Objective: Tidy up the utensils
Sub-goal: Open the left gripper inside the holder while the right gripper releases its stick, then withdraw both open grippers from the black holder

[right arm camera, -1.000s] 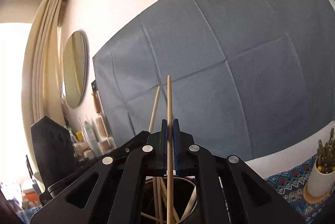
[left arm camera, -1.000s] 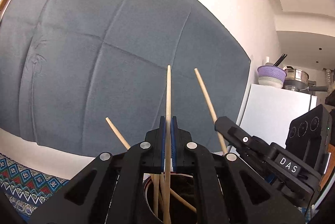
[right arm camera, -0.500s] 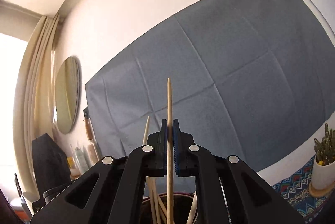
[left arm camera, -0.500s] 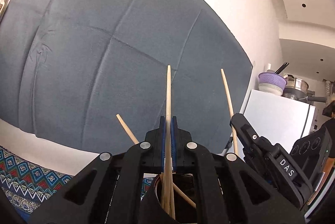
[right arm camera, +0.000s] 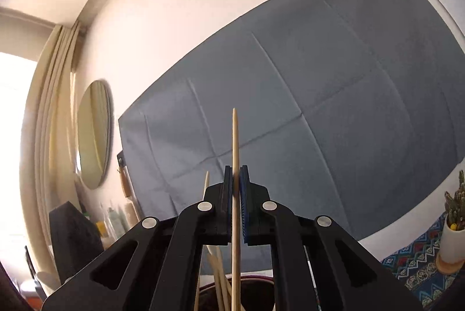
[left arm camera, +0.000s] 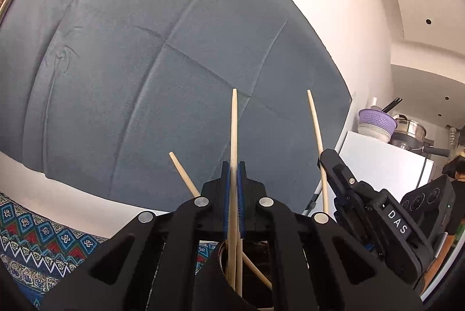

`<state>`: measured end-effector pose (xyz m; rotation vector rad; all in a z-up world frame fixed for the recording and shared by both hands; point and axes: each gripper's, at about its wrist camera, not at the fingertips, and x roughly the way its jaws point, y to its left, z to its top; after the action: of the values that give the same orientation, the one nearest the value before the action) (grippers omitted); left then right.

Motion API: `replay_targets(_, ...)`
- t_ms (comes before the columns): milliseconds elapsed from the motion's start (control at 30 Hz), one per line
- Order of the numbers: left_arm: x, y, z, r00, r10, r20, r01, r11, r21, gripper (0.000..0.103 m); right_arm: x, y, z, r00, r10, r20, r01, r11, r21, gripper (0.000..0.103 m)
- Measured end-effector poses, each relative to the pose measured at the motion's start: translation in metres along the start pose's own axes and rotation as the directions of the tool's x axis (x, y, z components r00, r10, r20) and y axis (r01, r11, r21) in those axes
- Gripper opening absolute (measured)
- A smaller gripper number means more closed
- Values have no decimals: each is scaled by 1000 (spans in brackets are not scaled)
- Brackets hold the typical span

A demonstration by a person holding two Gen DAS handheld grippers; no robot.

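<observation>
- The left gripper (left arm camera: 233,174) stands clamped on a single wooden chopstick (left arm camera: 234,136), its blue pads pressed against the shaft, whose pointed end rises upright before a grey-blue cloth (left arm camera: 145,64) hung on the wall.
- Below the left gripper's jaws, the chopstick's lower part runs down into a dark round holder (left arm camera: 255,253), where other sticks lean; one loose stick (left arm camera: 183,173) pokes up to the left.
- The right gripper (right arm camera: 236,180) pinches a second chopstick (right arm camera: 234,148) the same way, upright and pointed end up, above the holder's rim (right arm camera: 261,279), with more sticks (right arm camera: 216,273) fanned inside.
- From the left wrist view, the right gripper's black body (left arm camera: 372,212) sits just to the right, its chopstick (left arm camera: 315,131) tilted slightly.
- A patterned tablecloth (left arm camera: 32,238) covers the table; a potted cactus (right arm camera: 453,218) stands at the right edge, a round mirror (right arm camera: 94,134) hangs on the wall at left.
</observation>
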<state>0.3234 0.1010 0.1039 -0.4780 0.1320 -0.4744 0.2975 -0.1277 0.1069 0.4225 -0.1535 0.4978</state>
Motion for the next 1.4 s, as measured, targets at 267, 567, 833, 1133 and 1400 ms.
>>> replay_targets(267, 1, -6, 0, 1000, -9, -8, 9, 1000, 28, 5, -4, 9, -17, 998, -33, -54, 26, 992, -121, 5)
replay_targets(567, 7, -13, -5, 999, -2, -38, 5, 997, 82, 5, -27, 12, -10, 986, -34, -164, -2, 977, -213, 5)
replay_targets(833, 7, -16, -7, 999, 42, -33, -37, 992, 124, 22, -37, 7, -15, 974, -71, -215, 17, 969, -247, 18)
replay_targets(1133, -2, -14, 8, 996, 91, -8, -89, 990, 114, 65, -46, -7, 0, 977, -127, -169, 80, 962, -262, 62)
replay_targets(1400, -28, -29, 19, 988, 153, 9, -153, 977, 148, 90, -54, -13, 23, 978, -150, -145, 113, 966, -234, 80)
